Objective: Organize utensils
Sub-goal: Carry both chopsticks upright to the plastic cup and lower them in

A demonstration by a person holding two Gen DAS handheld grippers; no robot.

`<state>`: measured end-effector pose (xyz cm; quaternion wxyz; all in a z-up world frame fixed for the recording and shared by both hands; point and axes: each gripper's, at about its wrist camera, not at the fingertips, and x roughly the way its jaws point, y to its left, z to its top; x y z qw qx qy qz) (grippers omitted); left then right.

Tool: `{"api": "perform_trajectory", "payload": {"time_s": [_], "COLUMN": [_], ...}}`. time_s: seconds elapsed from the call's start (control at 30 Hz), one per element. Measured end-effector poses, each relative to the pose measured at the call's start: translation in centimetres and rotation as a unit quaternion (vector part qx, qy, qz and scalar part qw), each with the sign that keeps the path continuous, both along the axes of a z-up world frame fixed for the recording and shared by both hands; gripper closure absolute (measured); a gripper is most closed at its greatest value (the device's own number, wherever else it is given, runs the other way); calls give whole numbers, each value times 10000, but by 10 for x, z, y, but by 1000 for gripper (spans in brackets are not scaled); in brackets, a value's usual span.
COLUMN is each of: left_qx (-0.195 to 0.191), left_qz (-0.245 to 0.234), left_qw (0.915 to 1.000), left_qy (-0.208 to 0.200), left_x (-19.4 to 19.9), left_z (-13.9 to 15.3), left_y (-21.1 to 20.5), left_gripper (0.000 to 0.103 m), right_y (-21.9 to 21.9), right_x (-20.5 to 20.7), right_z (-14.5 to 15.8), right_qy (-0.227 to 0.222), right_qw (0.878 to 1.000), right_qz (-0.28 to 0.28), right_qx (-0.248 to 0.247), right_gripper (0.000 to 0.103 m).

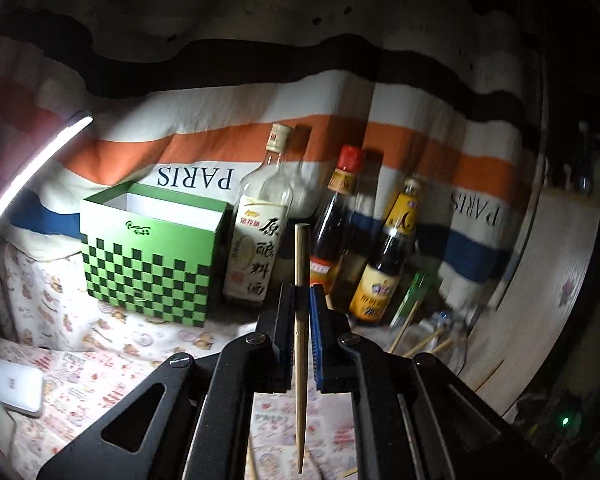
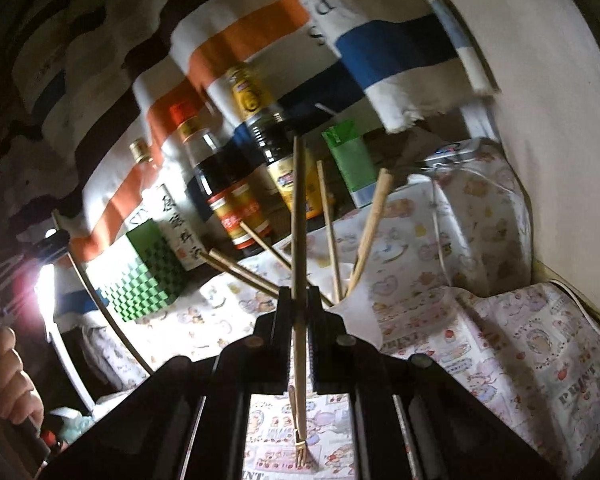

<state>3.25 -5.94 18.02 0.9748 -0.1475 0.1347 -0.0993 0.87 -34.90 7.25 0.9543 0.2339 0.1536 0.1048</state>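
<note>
My left gripper (image 1: 302, 294) is shut on a wooden chopstick (image 1: 301, 256) that stands upright between the pads, thick end up. It hangs above the patterned cloth, right of an open green checkered box (image 1: 150, 248). My right gripper (image 2: 299, 296) is shut on a thin wooden fork (image 2: 299, 216), its tines (image 2: 301, 446) pointing back toward the camera. Several loose chopsticks (image 2: 370, 224) lie and lean on the cloth just beyond the right gripper; they also show in the left wrist view (image 1: 404, 328).
Three sauce bottles (image 1: 256, 232) (image 1: 334, 220) (image 1: 388, 256) stand in a row against a striped PARIS cloth (image 1: 196, 178). A lit lamp bar (image 1: 32, 172) is at the left. A green packet (image 2: 350, 160) and a white wall panel (image 2: 540, 120) are on the right.
</note>
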Motion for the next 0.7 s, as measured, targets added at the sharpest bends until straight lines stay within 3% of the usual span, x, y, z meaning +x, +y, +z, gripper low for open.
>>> {"api": "perform_trajectory", "payload": {"time_s": [0.13,0.27,0.5,0.63,0.7], "left_qx": [-134,-313,-630,-709,-788], "left_qz": [73,3,260,230,174], "left_qw": [9999,9994,9935,9931,9934], "left_qy": [7,-159,-912,-908,-821], "left_x": [10,19,27,49,61], "left_z": [9,19,30,21,10], "left_y": [-13,-25,-50,-63,-66], "left_gripper": [97,97,97,97,97], "right_y": [-1,-13,-21,-19,-12], "right_x": [4,14,21,37,46], "right_z": [-4,11,66,74,73], "right_qy": [33,103,-797,-1103,-1282], "right_qw": [9988,9997,9951,9912,9880], "right_qz": [-404,-222,-582,-720,-790], "right_qx": [-280,-38,-107,-113,-359], "right_gripper": [97,97,97,97,97]}}
